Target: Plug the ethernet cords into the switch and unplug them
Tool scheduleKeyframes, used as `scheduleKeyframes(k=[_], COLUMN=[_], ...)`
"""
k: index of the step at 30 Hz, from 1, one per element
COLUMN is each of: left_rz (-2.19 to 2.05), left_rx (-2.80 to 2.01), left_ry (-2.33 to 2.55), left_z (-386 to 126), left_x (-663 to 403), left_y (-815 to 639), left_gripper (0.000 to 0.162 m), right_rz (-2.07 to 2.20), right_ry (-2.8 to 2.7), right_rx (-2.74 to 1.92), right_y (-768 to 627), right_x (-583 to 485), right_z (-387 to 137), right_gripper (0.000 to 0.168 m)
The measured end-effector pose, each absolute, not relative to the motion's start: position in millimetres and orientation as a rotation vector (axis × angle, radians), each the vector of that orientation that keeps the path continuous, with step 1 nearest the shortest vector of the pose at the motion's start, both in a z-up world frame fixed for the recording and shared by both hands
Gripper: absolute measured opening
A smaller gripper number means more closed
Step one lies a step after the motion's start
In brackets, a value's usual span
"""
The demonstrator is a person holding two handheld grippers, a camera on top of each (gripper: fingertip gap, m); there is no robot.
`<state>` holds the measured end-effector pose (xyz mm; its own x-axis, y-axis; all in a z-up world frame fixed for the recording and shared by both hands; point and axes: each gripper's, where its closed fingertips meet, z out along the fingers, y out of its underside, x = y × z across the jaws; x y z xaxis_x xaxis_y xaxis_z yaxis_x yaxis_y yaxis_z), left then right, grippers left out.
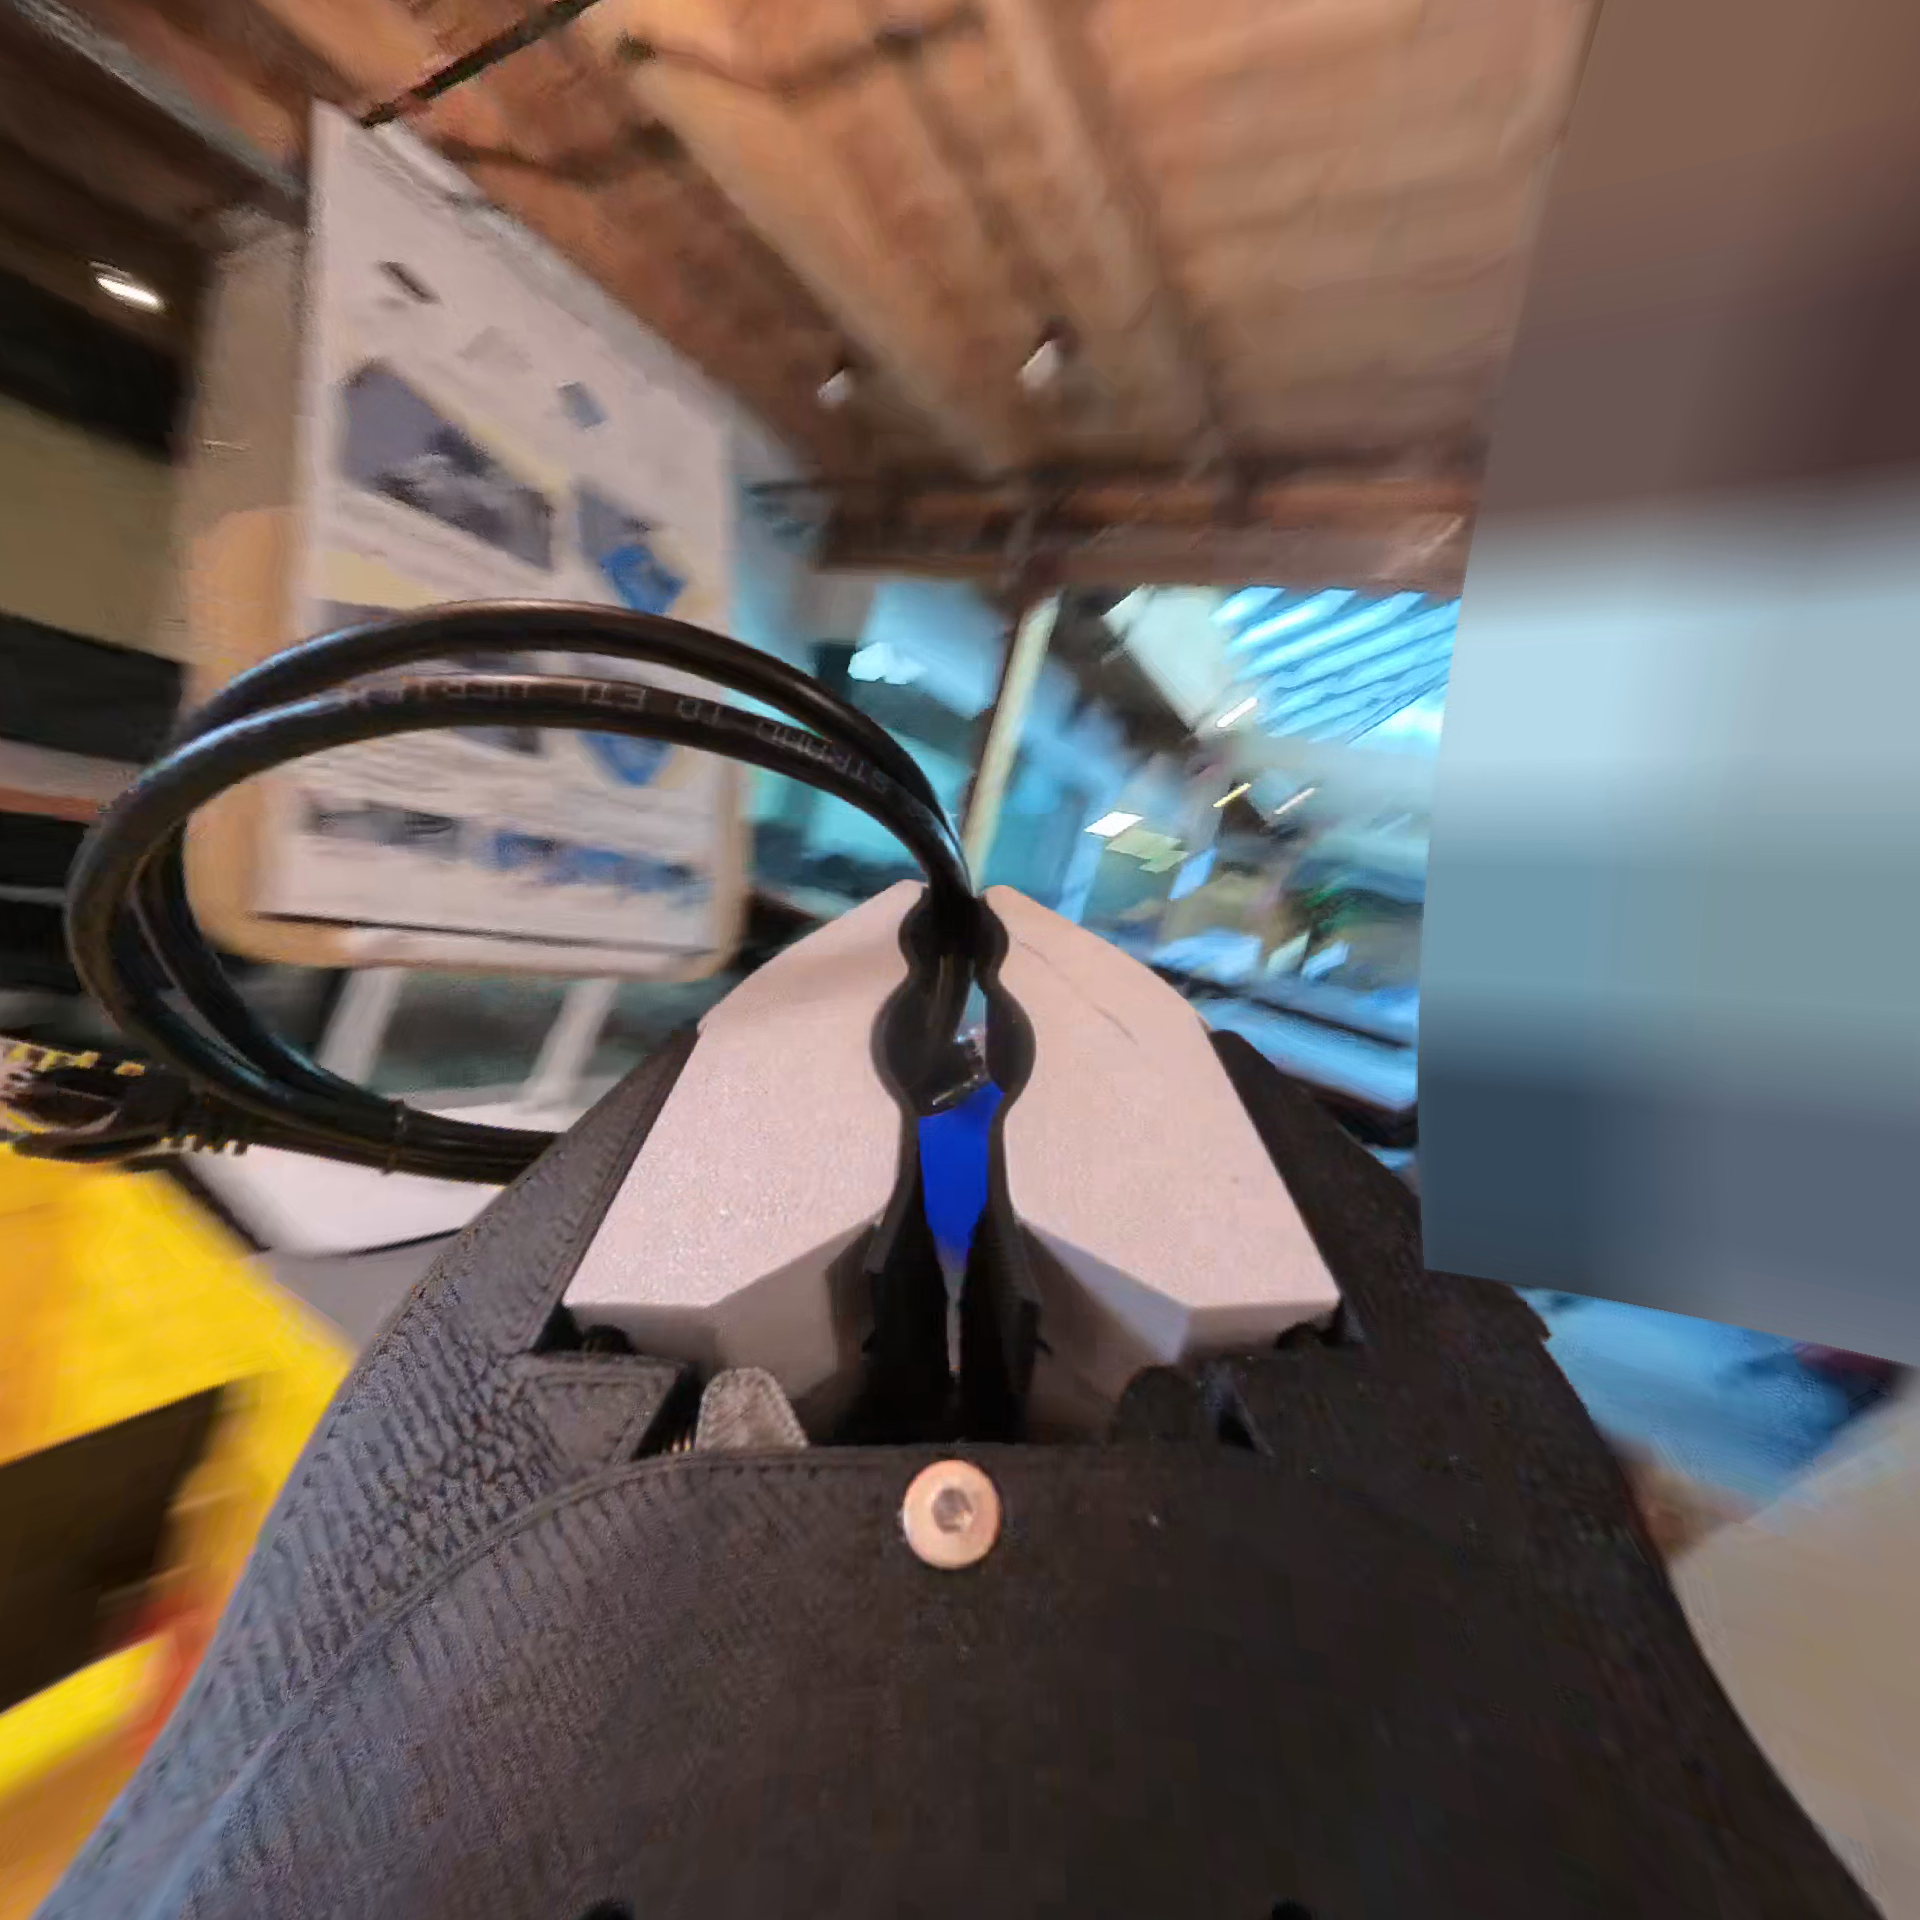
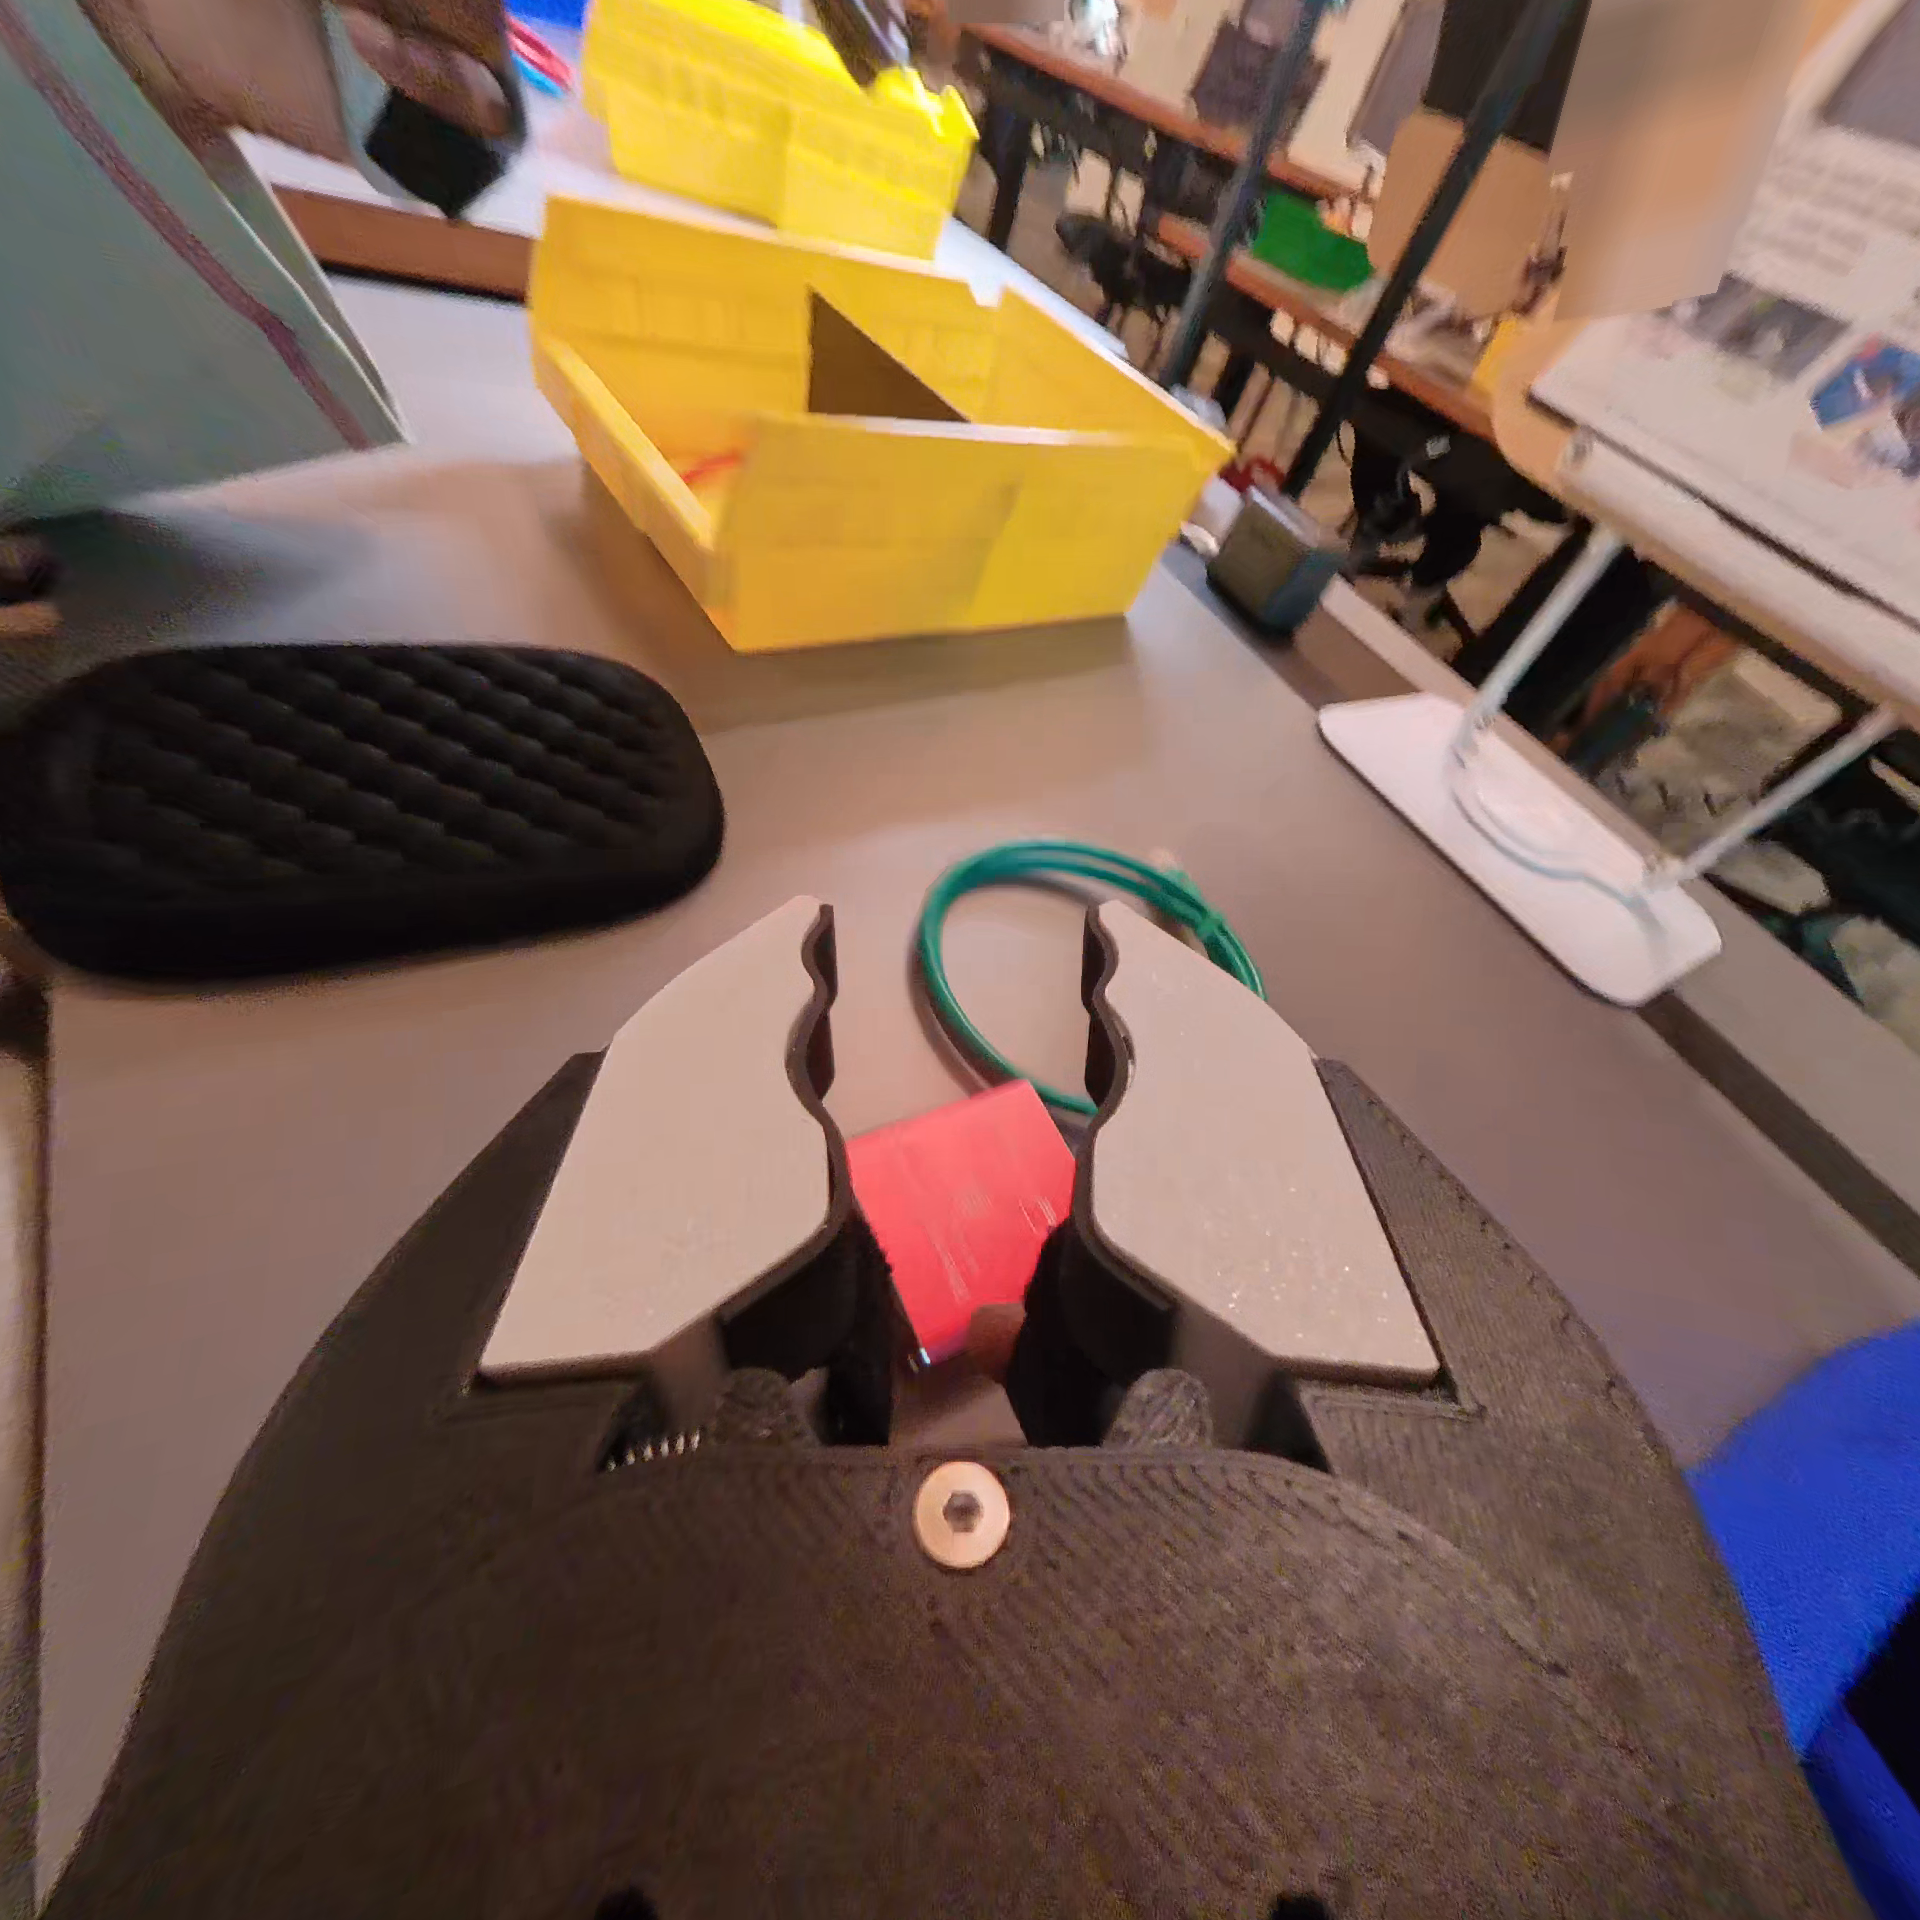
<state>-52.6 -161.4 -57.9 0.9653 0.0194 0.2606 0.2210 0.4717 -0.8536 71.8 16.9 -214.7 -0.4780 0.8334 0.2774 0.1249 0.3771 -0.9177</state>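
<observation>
Looping upward and to the left, the black round-jacketed ethernet cord (image 1: pixel 499 675) is clamped double between the closed grey fingertips of the left gripper (image 1: pixel 951 935); its black moulded plug (image 1: pixel 99 1112) hangs at the left edge of the left wrist view, over a blurred yellow plastic bin (image 1: pixel 125 1309). White print runs along the jacket. A blue patch shows low in the slit between the fingers.

The right gripper (image 2: pixel 956 966) stands with jaws apart and empty above the grey tabletop (image 2: pixel 1299 935). Between its fingers lies a red rectangular box with fine white print (image 2: pixel 961 1205); whether this is the switch cannot be told. A coiled green ethernet cord (image 2: pixel 1081 883) rests just beyond it.

Open tabletop lies ahead. A black quilted pad (image 2: pixel 343 800) bounds the left, yellow bins (image 2: pixel 883 488) the far side, and a white stand base (image 2: pixel 1517 831) sits at the right table edge.
</observation>
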Motion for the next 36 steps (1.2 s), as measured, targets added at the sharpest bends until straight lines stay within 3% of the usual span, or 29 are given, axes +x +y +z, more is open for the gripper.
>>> scheduleKeyframes(k=[6, 15, 19, 21, 23, 28, 36], left_rz=[-0.713, -0.844, -0.849, -0.851, -0.839, -0.425, 0.450], left_rx=[-0.795, -0.904, -0.959, -1.011, -1.075, -1.251, -1.492], left_ry=[-0.263, -0.315, -0.300, -0.290, -0.302, -0.268, 0.201], left_z=[-50, -81, -85, -89, -94, -102, -139], left_x=[0, 24, 31, 36, 35, 15, 53], left_y=[-146, -103, -93, -86, -79, -74, -33], left_gripper=[0.006, 0.006, 0.006, 0.006, 0.007, 0.049, 0.052], right_rz=[1.333, 1.365, 1.310, 1.285, 1.307, 1.653, 2.205], right_ry=[-1.717, -1.643, -1.662, -1.672, -1.660, -1.421, -0.841], right_rx=[-0.446, -0.265, -0.264, -0.274, -0.333, -0.734, -1.213], right_y=[-54, -86, -87, -84, -75, -10, 46], right_x=[79, 71, 60, 59, 58, 58, 54], right_z=[-164, -111, -114, -116, -116, -106, -125], right_gripper=[0.049, 0.044, 0.032, 0.013, 0.012, 0.012, 0.013])
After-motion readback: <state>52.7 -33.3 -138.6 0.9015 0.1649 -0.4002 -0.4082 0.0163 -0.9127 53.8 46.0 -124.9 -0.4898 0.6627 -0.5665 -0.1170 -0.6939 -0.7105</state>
